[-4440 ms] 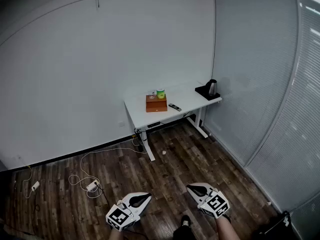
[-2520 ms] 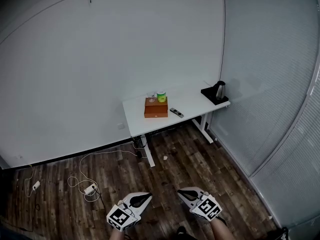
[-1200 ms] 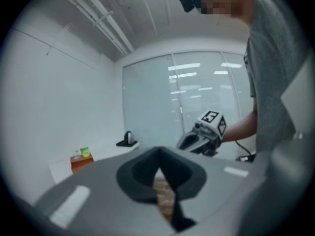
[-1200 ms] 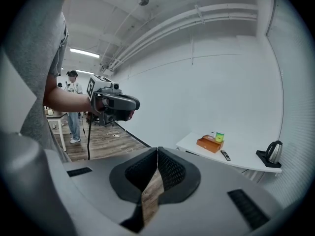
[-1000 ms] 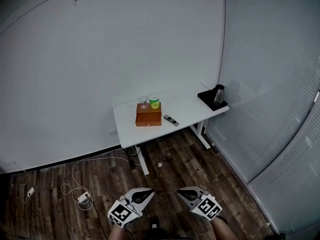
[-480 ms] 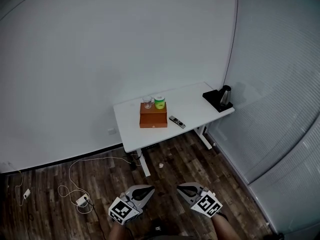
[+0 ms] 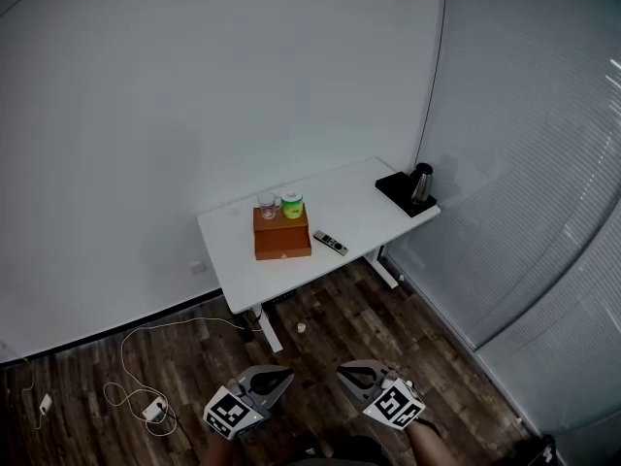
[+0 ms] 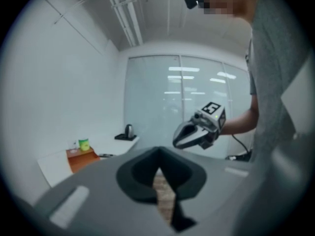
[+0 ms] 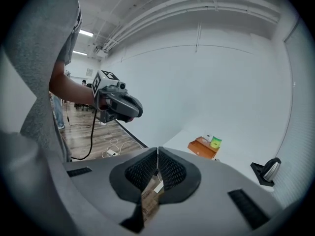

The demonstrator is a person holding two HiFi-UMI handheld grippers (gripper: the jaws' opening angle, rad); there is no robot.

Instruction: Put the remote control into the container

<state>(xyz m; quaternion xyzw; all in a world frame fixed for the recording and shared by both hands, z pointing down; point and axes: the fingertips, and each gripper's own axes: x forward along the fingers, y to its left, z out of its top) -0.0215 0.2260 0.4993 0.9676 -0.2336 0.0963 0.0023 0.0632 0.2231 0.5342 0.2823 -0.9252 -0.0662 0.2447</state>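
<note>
A dark remote control (image 7: 330, 243) lies on the white table (image 7: 364, 207) far ahead, just right of an orange-brown box (image 7: 282, 236). The same box (image 8: 81, 159) shows small in the left gripper view, and the box (image 9: 203, 147) appears again in the right gripper view. My left gripper (image 7: 279, 377) and right gripper (image 7: 347, 374) hang low over the wooden floor, far from the table. Both are shut with nothing between the jaws. Each gripper view shows its own shut gripper (image 8: 158, 162) (image 9: 157, 154) and the other one held out beside it.
A green cup (image 7: 292, 205) and a glass (image 7: 268, 205) stand behind the box. A kettle (image 7: 420, 182) sits on a black tray at the table's right end. A power strip (image 7: 153, 411) with cables lies on the floor at left. A blind-covered glass wall (image 7: 543, 212) runs along the right.
The table has drifted down and left in the head view and looks slightly nearer. Both grippers stay low, shut and empty.
</note>
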